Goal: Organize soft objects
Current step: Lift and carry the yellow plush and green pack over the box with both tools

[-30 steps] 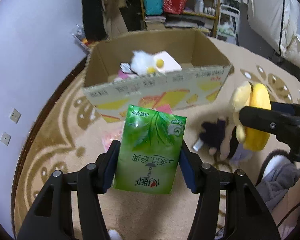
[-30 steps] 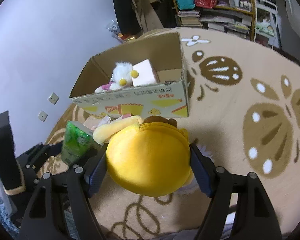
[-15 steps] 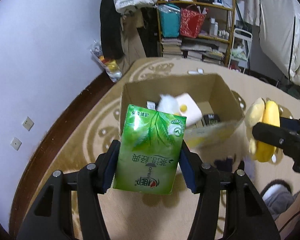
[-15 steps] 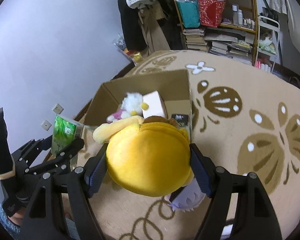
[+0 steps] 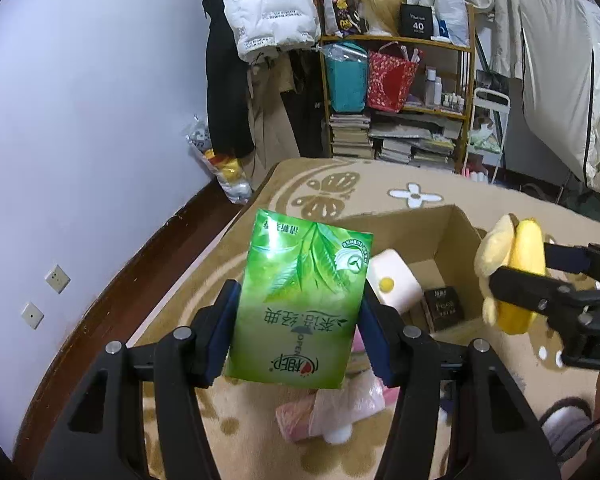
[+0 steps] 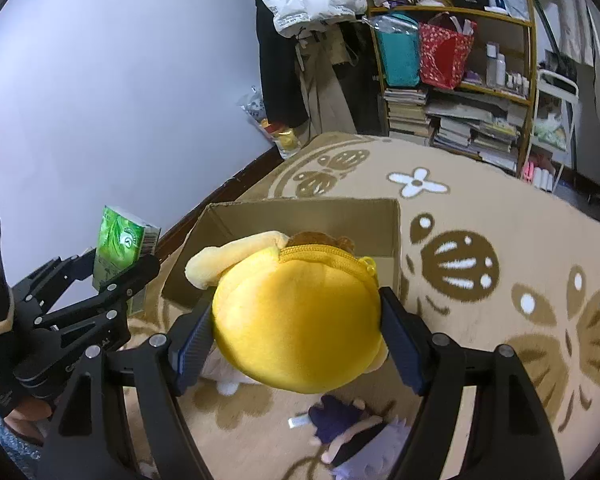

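Observation:
My left gripper [image 5: 300, 334] is shut on a green tissue pack [image 5: 300, 304], held up in the air over the near left side of the open cardboard box [image 5: 456, 240]. My right gripper [image 6: 296, 342] is shut on a round yellow plush toy [image 6: 296, 328], raised above the box's [image 6: 300, 216] near edge. In the right wrist view the left gripper [image 6: 112, 276] and its green pack [image 6: 118, 246] show at far left. In the left wrist view the right gripper [image 5: 528, 280] with the yellow plush [image 5: 516, 276] shows at right. Inside the box lie a white roll [image 5: 394, 280] and a dark small box [image 5: 444, 306].
A dark-and-white doll [image 6: 352, 436] lies on the patterned beige rug [image 6: 500, 208] in front of the box. Pink soft items [image 5: 332, 408] lie on the rug below the left gripper. A cluttered shelf [image 5: 400, 92] and hanging coats [image 5: 228, 64] stand at the back wall.
Both grippers have risen with their loads and tipped toward level, so the box now sits lower in both views and the back wall and shelf have come into sight.

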A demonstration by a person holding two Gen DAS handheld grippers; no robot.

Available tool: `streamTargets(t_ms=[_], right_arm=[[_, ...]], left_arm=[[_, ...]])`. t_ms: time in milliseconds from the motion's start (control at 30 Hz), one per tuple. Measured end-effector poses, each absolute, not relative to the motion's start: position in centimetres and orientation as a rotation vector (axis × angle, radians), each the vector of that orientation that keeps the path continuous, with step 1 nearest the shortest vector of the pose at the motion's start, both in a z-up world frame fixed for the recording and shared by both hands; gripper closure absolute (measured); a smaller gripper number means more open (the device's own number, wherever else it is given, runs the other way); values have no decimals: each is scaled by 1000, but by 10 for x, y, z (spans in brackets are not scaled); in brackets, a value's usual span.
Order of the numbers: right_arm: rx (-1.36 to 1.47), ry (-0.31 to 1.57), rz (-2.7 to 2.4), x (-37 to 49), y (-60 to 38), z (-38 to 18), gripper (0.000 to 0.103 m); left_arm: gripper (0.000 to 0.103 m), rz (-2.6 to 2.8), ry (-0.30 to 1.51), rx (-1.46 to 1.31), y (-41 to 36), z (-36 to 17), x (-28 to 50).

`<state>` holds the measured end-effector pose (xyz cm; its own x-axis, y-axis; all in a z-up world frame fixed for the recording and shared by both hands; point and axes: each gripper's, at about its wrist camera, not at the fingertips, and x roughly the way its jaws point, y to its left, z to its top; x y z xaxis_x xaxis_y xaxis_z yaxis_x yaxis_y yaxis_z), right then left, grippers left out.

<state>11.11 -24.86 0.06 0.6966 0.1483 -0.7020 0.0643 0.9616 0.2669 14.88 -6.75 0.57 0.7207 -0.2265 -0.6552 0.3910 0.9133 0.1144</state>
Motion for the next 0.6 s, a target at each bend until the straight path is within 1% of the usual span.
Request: streamTargets(t_ms=[333, 600], right_arm=[[242, 770, 27, 139, -250, -8, 22], [232, 780, 36, 157, -249, -21, 21]], left_arm=[[47, -364, 662, 217, -75, -4, 168], [47, -320, 660, 193, -74, -11, 183]])
